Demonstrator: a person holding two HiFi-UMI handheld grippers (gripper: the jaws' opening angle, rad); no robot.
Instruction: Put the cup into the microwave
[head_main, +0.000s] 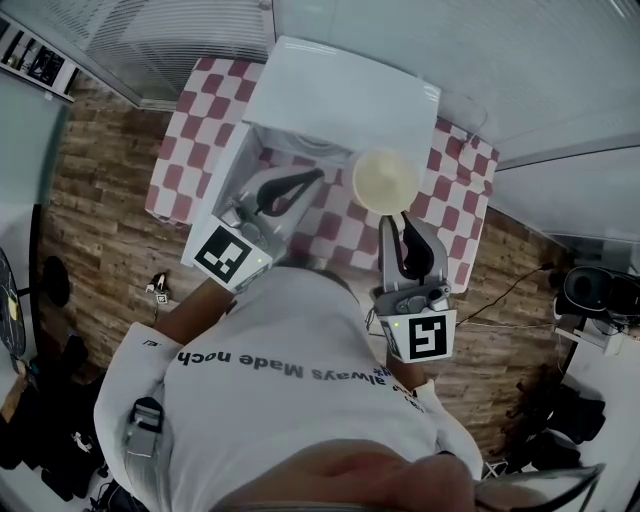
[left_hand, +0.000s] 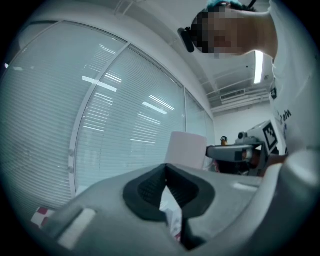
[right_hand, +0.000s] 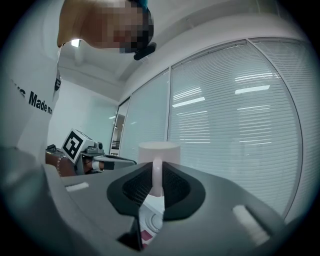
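This is looking like an office serving as a test space: glass walls (right_hand: 235, 125) with closed blinds are enclosing it, a strip light (left_hand: 258, 67) is shining overhead, a microwave (head_main: 345, 100) is sitting on a checkered surface (head_main: 180, 150), and black gear (head_main: 590, 290) is lying on the wooden floor (head_main: 100, 200).

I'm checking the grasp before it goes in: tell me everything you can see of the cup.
The cup is a plain cream-white mug, ceramic-looking, with straight sides and one loop handle. It is upright, mouth up, and looks empty. The right gripper is shut on that handle, holding it in the air above the checked tablecloth, in front of the open microwave. Nothing else touches it.
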